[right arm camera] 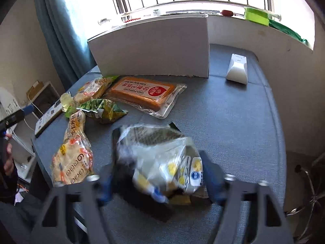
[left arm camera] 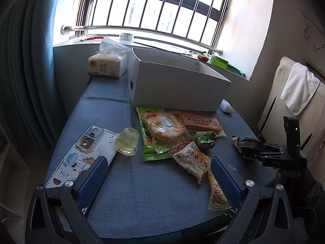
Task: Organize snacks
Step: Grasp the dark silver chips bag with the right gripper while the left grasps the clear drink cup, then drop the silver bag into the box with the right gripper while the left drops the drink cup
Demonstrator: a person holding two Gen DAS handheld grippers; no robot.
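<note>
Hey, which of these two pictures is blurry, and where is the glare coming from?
Right wrist view: the silver snack bag between the right gripper fingers is smeared by motion blur, the rest sharper. Left wrist view: sharp overall, fisheye-bent at the edges. In both, the barred window is blown out white.

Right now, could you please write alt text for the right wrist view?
The right hand-held gripper grips a crinkly silver-and-yellow snack bag just above a blue-grey table. Beyond it lie an orange packet, a green pouch and a biscuit pack before a white box.
</note>
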